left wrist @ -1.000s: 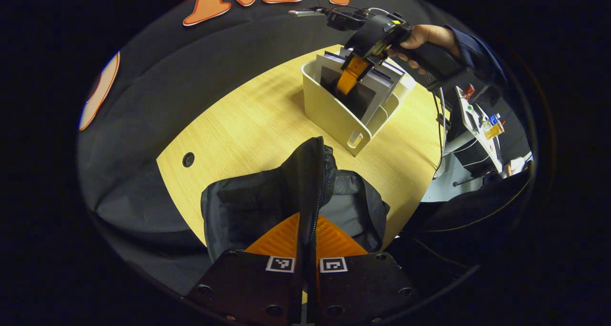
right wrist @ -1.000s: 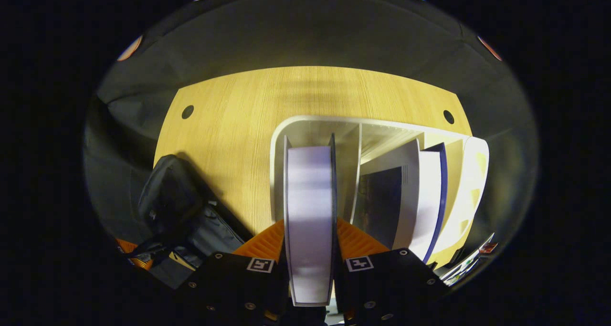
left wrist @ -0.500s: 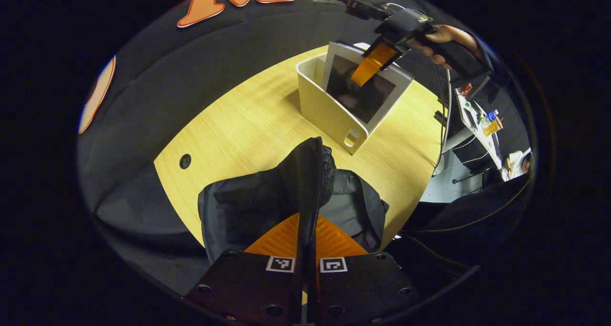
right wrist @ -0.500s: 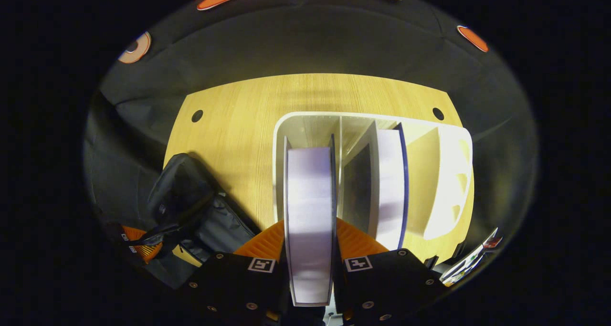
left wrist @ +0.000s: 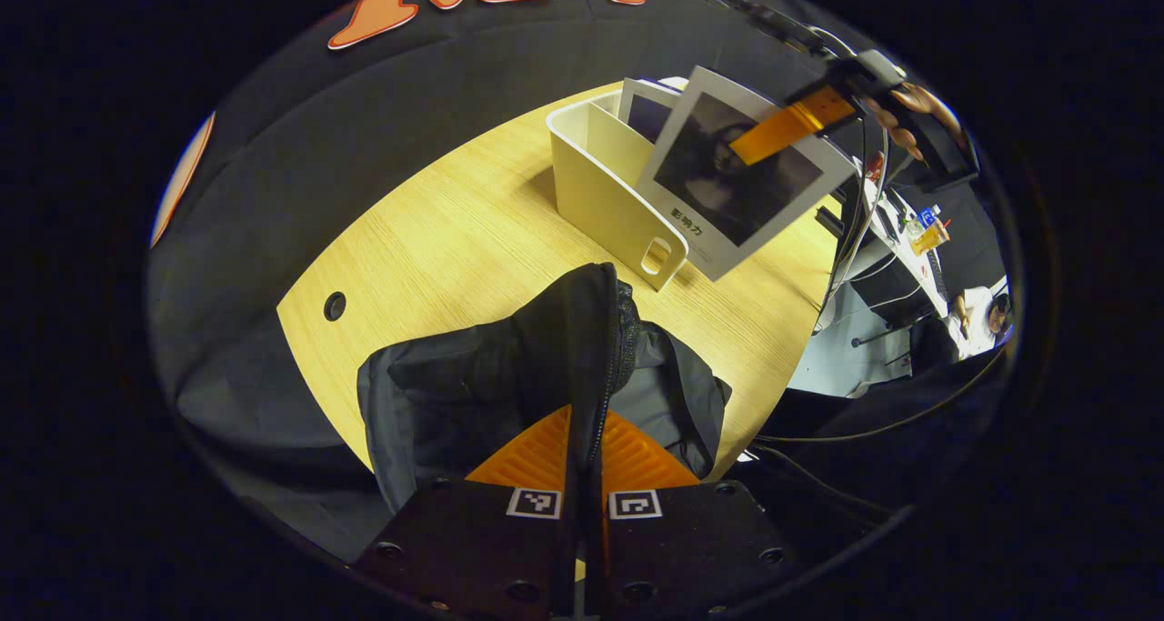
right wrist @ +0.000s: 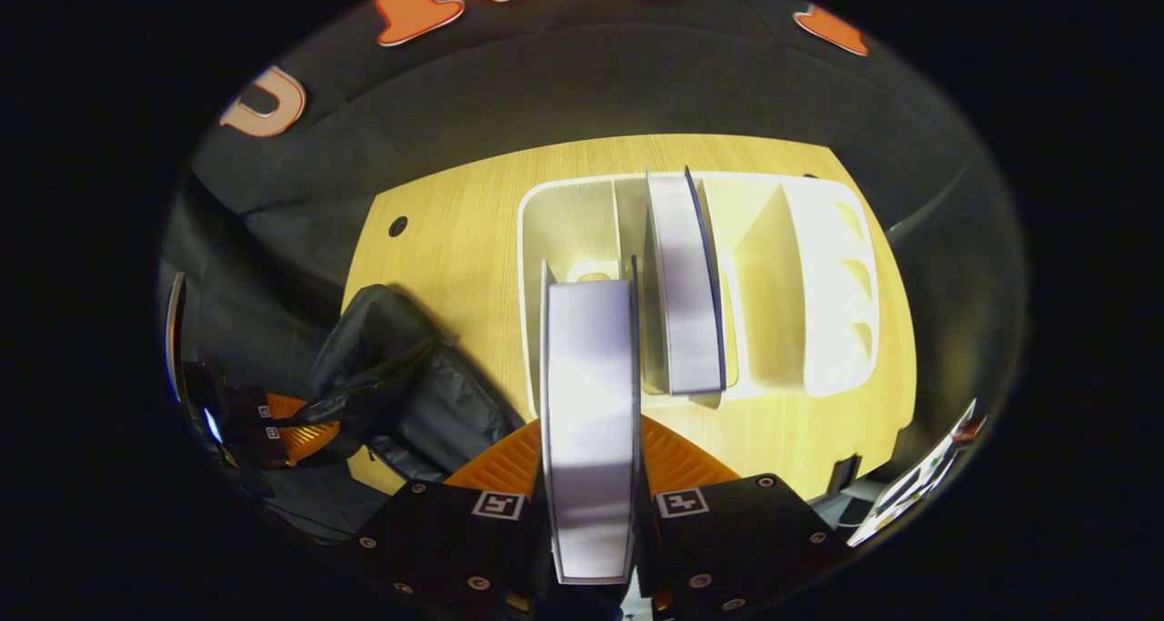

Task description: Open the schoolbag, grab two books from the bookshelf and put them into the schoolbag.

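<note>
Left tool [left wrist: 582, 475]: jaws nearly closed, clamped on an upright fold of the schoolbag [left wrist: 509, 394] fabric along the zipper edge. Bag sat at the near edge of the table [left wrist: 436, 239], slumped, w/ the pinched flap standing above the rest. In the right gripper view the same bag [right wrist: 400, 375] lay at the table's left front corner, w/ the left tool [right wrist: 291, 430] gripping it from the side.

Right tool [right wrist: 591, 503]: closed on a book [right wrist: 589, 421], one finger on each cover, page edges facing the camera. In the left gripper view that book [left wrist: 741, 171] hung tilted above and just beside the bookshelf [left wrist: 605, 185], its lower corner outside the near rim and over bare table; right tool [left wrist: 791, 125] held its upper edge, w/ a hand [left wrist: 909, 116] behind.

Bookshelf [right wrist: 818, 266]: white, divided tray, standing mid-table toward the far edge. Second book [right wrist: 684, 285] stood upright in a middle compartment; left and right compartments looked unoccupied. That book's top [left wrist: 647, 107] was visible behind the held one.

Clearance: open wood between bookshelf and bag; broad bare strip on the table's left side. A cable hole [left wrist: 335, 306] sat near the left edge. Black cloth wall ran close behind the far edge.
</note>
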`<move>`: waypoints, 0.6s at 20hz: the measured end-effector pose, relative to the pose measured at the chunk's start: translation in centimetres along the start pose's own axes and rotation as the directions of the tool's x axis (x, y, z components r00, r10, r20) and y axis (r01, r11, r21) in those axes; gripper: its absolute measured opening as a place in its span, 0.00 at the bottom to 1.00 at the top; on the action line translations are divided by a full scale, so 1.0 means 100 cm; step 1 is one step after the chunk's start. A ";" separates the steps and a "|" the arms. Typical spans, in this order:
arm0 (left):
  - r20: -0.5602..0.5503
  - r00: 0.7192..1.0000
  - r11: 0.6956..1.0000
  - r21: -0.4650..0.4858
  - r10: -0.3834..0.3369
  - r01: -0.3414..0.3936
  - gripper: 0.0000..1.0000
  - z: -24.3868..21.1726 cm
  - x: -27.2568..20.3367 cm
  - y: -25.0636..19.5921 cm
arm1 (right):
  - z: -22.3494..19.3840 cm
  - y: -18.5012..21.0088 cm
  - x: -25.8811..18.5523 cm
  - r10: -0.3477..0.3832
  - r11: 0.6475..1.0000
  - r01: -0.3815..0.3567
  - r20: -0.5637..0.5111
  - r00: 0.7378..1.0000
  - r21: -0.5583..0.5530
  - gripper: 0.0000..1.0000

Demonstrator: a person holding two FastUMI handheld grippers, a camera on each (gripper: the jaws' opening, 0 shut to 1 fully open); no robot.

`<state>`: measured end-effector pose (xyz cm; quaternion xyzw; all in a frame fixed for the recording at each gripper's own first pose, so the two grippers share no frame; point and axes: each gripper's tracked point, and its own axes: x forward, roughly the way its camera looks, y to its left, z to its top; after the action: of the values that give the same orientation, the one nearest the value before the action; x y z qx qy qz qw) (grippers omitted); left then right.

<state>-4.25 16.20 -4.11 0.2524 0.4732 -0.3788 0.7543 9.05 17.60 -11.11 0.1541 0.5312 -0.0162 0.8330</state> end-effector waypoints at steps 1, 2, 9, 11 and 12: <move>0.000 1.000 1.000 -0.002 -0.001 0.001 0.05 -0.002 -0.001 -0.001 | -0.010 -0.003 -0.003 0.019 0.999 -0.018 -0.004 1.000 0.026 0.39; 0.001 1.000 1.000 0.000 -0.004 0.004 0.05 -0.002 -0.001 -0.001 | -0.016 -0.005 -0.005 0.025 0.999 -0.025 -0.002 1.000 0.047 0.39; 0.007 0.999 0.999 0.006 -0.032 0.032 0.05 -0.005 0.002 -0.002 | -0.056 -0.009 -0.029 0.129 0.977 -0.138 0.069 0.989 0.163 0.37; 0.007 0.999 0.999 0.003 -0.043 0.043 0.05 -0.006 0.002 -0.004 | -0.069 -0.002 -0.041 0.180 0.960 -0.196 0.093 0.979 0.202 0.38; 0.012 0.999 0.999 0.005 -0.048 0.048 0.05 -0.004 0.002 -0.004 | -0.076 -0.001 -0.043 0.199 0.951 -0.218 0.104 0.974 0.218 0.37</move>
<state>-4.76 16.17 -4.47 0.2404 0.4738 -0.3995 0.7471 0.43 18.98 -10.23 0.3033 0.4724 0.0047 0.8276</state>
